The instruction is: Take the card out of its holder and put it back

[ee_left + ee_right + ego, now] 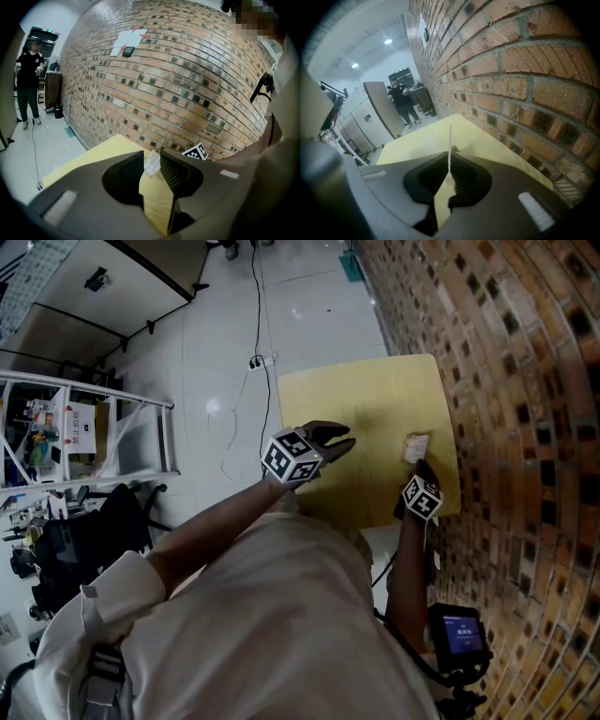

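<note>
Right gripper (450,164) is clamping the card (450,136) upright by its lower edge, probably for a clean pull off the worktop (487,140), while left gripper (151,158) is hovering released, lined up with it.

- We see a pale yellow surface (356,418) with faint wood grain.
- The card (415,447) is white with fine dark print.
- The wall (525,381) is red-brown and orange brick, dotted with dark squares.
- The left tool (342,442) and right tool (423,465) are dark grey, with black-and-white square markers.
- The floor (309,315) is glossy white.
</note>
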The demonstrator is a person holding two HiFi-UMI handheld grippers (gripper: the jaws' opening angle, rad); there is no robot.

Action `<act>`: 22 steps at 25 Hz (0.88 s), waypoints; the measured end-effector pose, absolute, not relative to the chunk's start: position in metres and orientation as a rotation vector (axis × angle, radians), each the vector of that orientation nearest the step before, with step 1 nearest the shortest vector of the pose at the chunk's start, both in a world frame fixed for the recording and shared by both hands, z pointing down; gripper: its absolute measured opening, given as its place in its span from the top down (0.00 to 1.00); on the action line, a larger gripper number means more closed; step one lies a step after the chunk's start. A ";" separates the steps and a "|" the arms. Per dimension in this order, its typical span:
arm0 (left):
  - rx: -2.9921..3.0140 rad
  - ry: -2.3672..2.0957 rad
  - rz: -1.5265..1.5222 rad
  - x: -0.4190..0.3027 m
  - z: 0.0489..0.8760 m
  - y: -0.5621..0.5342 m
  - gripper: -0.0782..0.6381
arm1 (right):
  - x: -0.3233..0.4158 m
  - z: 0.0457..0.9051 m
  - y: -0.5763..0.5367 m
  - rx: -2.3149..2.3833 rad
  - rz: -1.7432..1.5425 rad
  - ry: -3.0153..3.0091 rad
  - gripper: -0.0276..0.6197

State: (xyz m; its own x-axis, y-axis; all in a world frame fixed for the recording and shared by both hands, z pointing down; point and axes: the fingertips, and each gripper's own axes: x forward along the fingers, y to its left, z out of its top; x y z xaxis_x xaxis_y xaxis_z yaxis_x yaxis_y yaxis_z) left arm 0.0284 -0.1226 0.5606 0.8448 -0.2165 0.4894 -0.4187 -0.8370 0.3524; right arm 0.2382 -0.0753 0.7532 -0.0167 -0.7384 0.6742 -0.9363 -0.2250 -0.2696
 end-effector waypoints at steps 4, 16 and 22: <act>2.577 -0.458 0.603 0.031 0.558 -0.120 0.71 | 0.241 0.747 -0.075 2.008 1.065 -1.774 0.94; 2.584 -0.447 0.586 0.030 0.554 -0.112 0.72 | 0.248 0.716 -0.067 2.051 1.031 -1.803 0.94; 2.586 -0.430 0.581 0.029 0.555 -0.106 0.72 | 0.250 0.700 -0.063 2.084 1.012 -1.810 0.94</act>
State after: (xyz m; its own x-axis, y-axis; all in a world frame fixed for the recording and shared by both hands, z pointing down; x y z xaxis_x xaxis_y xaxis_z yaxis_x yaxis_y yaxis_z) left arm 0.0295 -0.1061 0.5549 0.8623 -0.1974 0.4663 -0.3883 -0.8488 0.3589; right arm 0.2503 -0.0626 0.6997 0.0147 -0.7950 0.6064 -0.9329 -0.2292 -0.2779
